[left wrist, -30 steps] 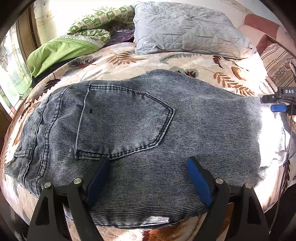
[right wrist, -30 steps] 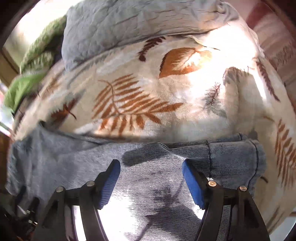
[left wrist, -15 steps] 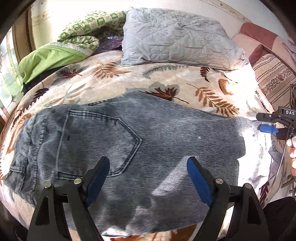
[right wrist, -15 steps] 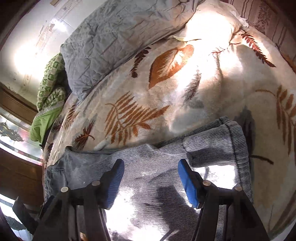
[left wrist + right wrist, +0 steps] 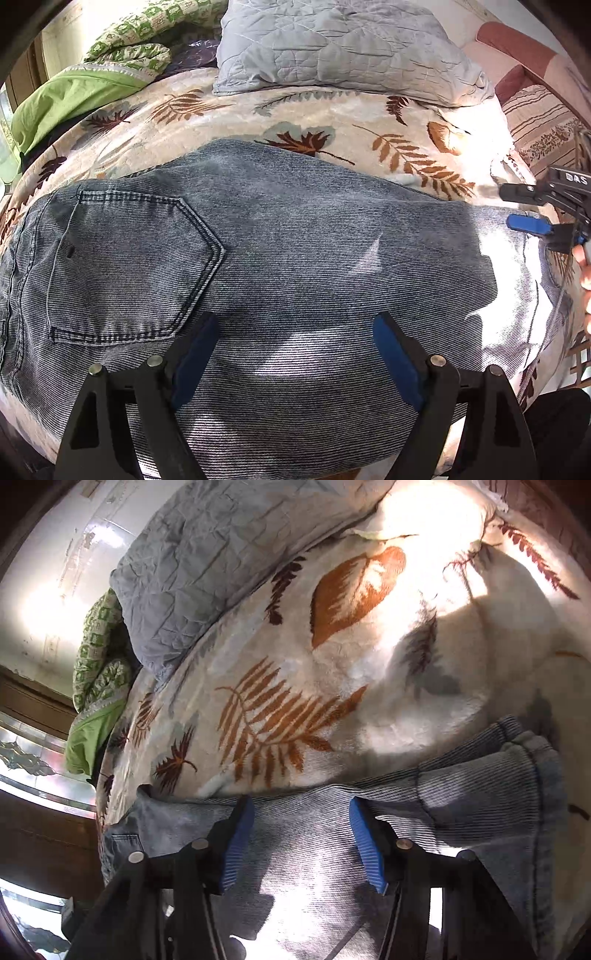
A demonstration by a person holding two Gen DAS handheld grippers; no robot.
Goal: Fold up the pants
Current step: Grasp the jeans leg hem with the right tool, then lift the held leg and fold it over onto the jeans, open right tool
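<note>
The pants point(image 5: 280, 258) are lying lengthwise along the bed's point(image 5: 332, 110) near edge. The left tongs point(image 5: 295, 354) are hovering wide apart over the seat, while the right tongs point(image 5: 301, 840), nearer the cuffs, are closing above the leg, gripping nothing.

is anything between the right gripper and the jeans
Nothing visible. The right gripper is right over the jeans near the hem end, only denim between its pads, its jaws closing. The blanket beyond is bare up to the pillow.
</note>
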